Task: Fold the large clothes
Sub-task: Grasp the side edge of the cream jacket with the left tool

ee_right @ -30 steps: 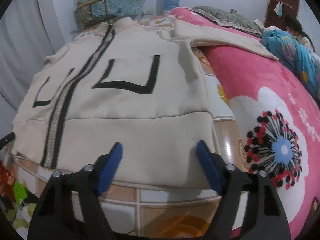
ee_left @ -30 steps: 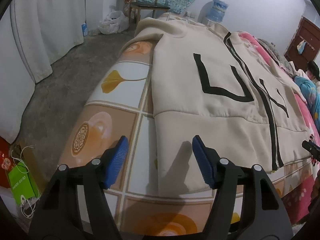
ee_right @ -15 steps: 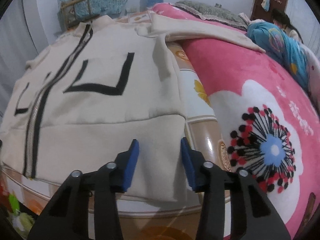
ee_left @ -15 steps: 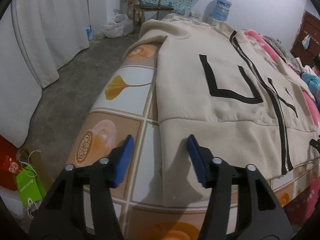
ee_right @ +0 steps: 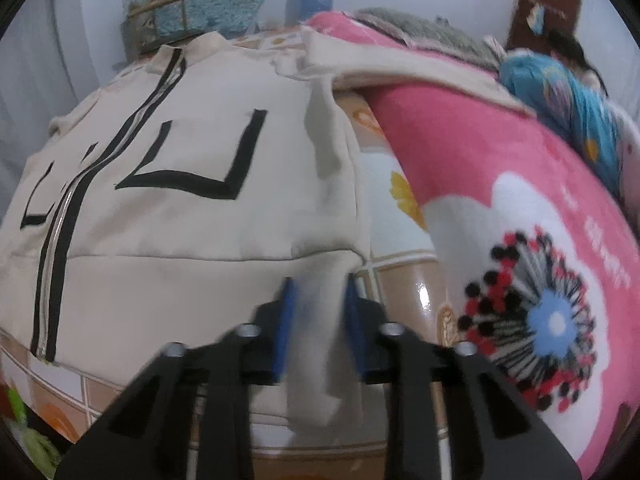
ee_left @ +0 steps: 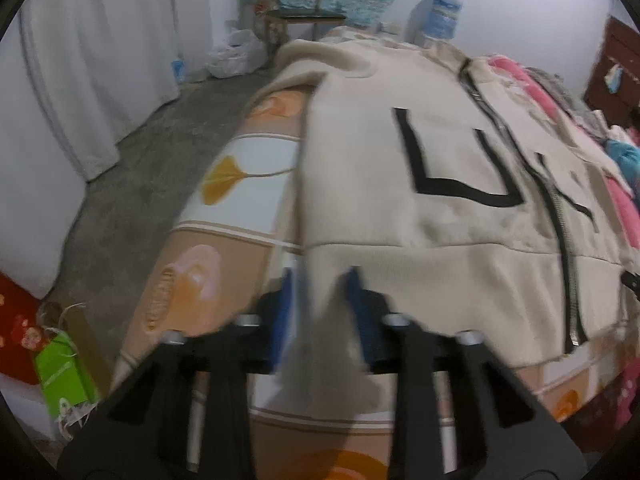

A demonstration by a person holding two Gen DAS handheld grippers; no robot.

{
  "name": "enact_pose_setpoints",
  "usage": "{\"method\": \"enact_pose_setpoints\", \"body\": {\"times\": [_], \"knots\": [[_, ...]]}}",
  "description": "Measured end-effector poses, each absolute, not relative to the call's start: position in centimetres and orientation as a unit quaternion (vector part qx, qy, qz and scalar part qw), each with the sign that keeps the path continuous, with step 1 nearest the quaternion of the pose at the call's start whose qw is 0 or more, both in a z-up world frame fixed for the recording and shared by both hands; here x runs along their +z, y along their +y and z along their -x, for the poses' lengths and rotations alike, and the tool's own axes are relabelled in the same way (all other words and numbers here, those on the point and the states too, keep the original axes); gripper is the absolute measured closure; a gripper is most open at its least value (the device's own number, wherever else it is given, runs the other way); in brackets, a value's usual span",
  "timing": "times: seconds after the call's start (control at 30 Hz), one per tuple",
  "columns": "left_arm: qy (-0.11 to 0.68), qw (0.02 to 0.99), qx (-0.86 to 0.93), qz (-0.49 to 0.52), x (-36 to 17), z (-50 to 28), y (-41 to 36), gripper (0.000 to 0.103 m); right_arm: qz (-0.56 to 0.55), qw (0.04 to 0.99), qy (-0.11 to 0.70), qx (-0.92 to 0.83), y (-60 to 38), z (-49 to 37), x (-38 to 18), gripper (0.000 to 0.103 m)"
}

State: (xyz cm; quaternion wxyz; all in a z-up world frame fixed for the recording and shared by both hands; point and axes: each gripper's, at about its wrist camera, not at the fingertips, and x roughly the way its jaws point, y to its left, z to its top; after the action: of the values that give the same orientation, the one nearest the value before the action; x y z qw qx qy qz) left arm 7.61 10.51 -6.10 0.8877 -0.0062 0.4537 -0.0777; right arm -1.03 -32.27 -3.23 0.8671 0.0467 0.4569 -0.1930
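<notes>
Both claws went from wide to closing on the jacket point(ee_left: 400, 280) hem corners: left gripper point(ee_left: 320, 300) near-left, right gripper point(ee_right: 318, 304) near-right | fabric pinched | folding not started

Cream jacket point(ee_left: 460, 152), black stripes; pink blanket point(ee_right: 500, 168), floral.

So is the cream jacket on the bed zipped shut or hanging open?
Zipped shut. The cream jacket lies spread flat, its zipper running unbroken from collar to hem.
</notes>
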Motion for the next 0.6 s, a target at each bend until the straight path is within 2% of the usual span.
{"method": "enact_pose_setpoints", "body": {"times": [0.07,0.1,0.33,0.6], "knots": [[0.443,0.893,-0.071,-0.025,-5.7,-7.2,9.6,0.097,-0.046,0.875,0.446,-0.184,-32.1,1.2,-2.3,0.096],[0.438,0.896,-0.07,-0.032,-5.5,-7.1,9.4,0.098,-0.048,0.879,0.44,-0.178,-32.1,1.4,-1.7,0.097],[0.399,0.912,-0.082,-0.047,-2.2,-4.4,9.6,0.099,-0.057,0.899,0.406,-0.152,-32.1,4.0,1.2,0.098],[0.412,0.905,-0.087,-0.063,-1.6,0.6,10.3,0.099,-0.069,0.898,0.412,-0.137,-32.1,8.8,1.6,0.098]]}}
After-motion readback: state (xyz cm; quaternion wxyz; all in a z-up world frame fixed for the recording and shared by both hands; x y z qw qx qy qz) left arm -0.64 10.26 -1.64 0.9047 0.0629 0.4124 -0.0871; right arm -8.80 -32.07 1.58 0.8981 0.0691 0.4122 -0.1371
